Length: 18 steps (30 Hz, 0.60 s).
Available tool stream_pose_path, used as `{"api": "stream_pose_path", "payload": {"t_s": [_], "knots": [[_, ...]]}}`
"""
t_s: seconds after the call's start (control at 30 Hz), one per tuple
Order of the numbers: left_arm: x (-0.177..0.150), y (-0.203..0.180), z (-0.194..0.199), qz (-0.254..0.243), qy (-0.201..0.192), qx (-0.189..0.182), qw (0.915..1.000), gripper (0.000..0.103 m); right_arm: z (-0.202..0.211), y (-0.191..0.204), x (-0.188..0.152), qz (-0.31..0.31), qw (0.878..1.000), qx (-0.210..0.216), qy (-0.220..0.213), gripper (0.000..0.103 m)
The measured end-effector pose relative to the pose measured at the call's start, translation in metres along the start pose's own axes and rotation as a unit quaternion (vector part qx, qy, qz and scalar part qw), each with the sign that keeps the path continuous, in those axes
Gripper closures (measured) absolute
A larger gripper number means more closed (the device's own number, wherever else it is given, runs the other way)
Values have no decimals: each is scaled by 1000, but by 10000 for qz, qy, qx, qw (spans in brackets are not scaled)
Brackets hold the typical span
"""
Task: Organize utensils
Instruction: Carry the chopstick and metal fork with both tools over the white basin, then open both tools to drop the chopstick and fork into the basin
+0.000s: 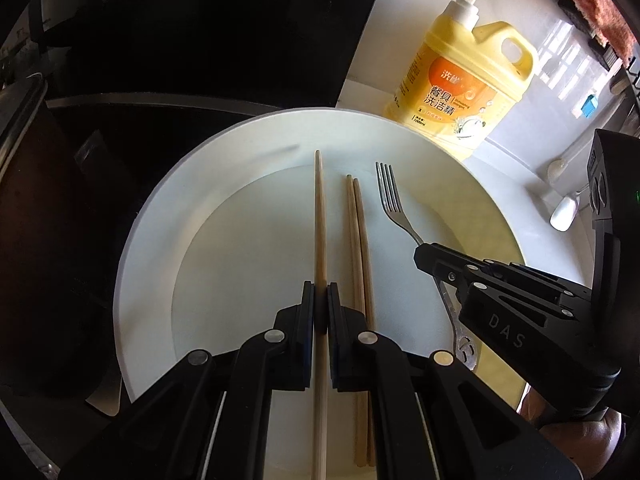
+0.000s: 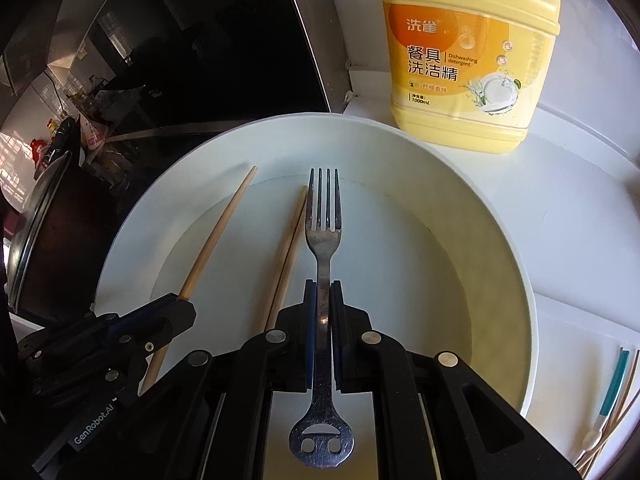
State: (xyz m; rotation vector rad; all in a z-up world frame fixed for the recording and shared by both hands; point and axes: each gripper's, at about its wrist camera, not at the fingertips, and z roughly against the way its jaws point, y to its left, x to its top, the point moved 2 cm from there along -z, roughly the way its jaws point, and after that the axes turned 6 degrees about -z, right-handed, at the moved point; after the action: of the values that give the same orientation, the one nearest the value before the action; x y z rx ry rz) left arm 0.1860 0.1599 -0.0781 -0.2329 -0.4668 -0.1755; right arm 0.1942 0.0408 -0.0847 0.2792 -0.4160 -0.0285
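A large white plate [image 1: 152, 232] lies on the counter; it also shows in the right wrist view [image 2: 460, 240]. My left gripper [image 1: 321, 292] is shut on a single wooden chopstick [image 1: 319, 208] over the plate. A pair of chopsticks [image 1: 358, 240] lies on the plate just right of it. My right gripper [image 2: 323, 292] is shut on the handle of a steel fork [image 2: 324, 216], tines pointing away, over the plate. The right gripper shows in the left wrist view [image 1: 430, 262] on the fork [image 1: 390, 196]. The left gripper shows in the right wrist view [image 2: 180, 312] on the chopstick [image 2: 220, 232].
A yellow dish-detergent jug [image 2: 468, 52] stands just behind the plate; it also shows in the left wrist view [image 1: 468, 76]. White spoons [image 1: 564, 208] lie on the white counter to the right. Thin sticks and a teal-handled tool [image 2: 612, 384] lie at right. A dark cooktop [image 1: 180, 40] lies at left.
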Motion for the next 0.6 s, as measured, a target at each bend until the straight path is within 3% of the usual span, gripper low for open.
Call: {"api": "stream_pose_path", "payload": {"t_s": [0.33,0.4,0.47,0.53,0.6], "knots": [[-5,2,-17,121,329,98,9993,92,-4,-4,0,-33,9999,-66,126,95],[-5,3,-13,139,305,148,9993,80,0,-5,1,-23,9999,-96,69,93],[-5,5,-6,156,228,290,9992,53,5,-6,1,4,9999,-162,12,93],[-5,8,5,176,78,412,9990,41,9,-8,0,5,9999,-159,-20,86],[-6,10,13,180,10,533,9984,36,14,-10,-2,7,9998,-189,-76,75]]}}
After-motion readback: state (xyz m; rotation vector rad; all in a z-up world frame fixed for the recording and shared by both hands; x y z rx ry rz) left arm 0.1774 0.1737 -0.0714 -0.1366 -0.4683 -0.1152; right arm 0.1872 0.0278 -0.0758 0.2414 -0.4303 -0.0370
